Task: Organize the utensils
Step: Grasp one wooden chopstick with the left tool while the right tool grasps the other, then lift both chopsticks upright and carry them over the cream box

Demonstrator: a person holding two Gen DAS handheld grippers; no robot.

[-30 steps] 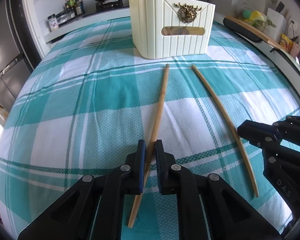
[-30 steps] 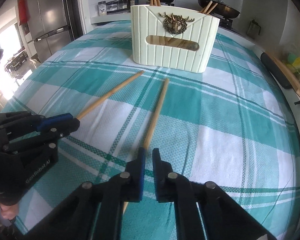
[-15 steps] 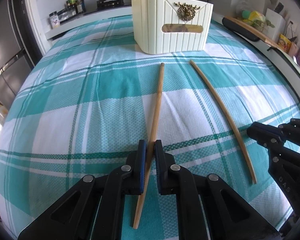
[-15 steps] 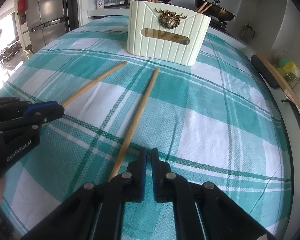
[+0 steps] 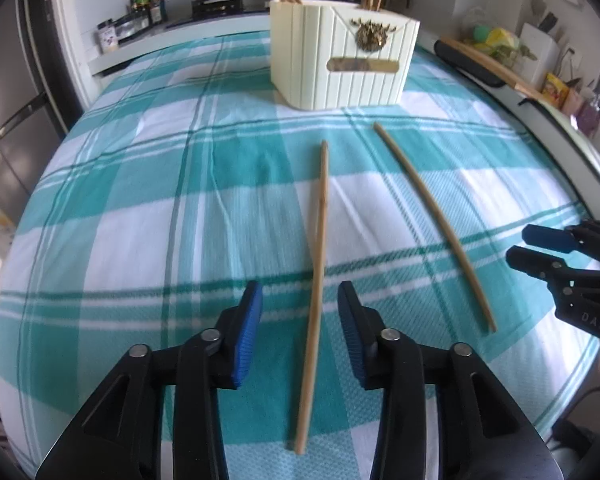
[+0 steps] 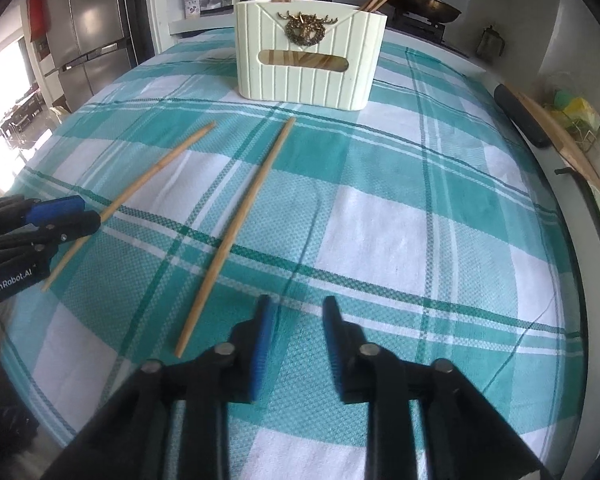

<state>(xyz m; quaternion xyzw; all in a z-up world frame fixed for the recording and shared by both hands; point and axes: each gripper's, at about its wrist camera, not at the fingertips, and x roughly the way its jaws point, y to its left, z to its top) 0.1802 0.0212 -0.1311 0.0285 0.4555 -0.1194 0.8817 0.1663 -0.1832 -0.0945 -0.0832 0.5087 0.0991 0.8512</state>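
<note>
Two long wooden chopsticks lie on the teal checked tablecloth (image 5: 140, 208), pointing toward the cream ribbed utensil holder (image 5: 342, 66). One chopstick (image 5: 317, 276) lies lengthwise between the opening, untouching left gripper (image 5: 300, 320) jaws. The other chopstick (image 6: 236, 232) lies just left of the opening, empty right gripper (image 6: 298, 334).

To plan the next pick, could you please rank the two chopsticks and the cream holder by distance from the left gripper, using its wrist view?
1. Straight chopstick, between the opening left gripper jaws, untouched.
2. Curved chopstick, to the right.
3. Cream holder, far end.
</note>
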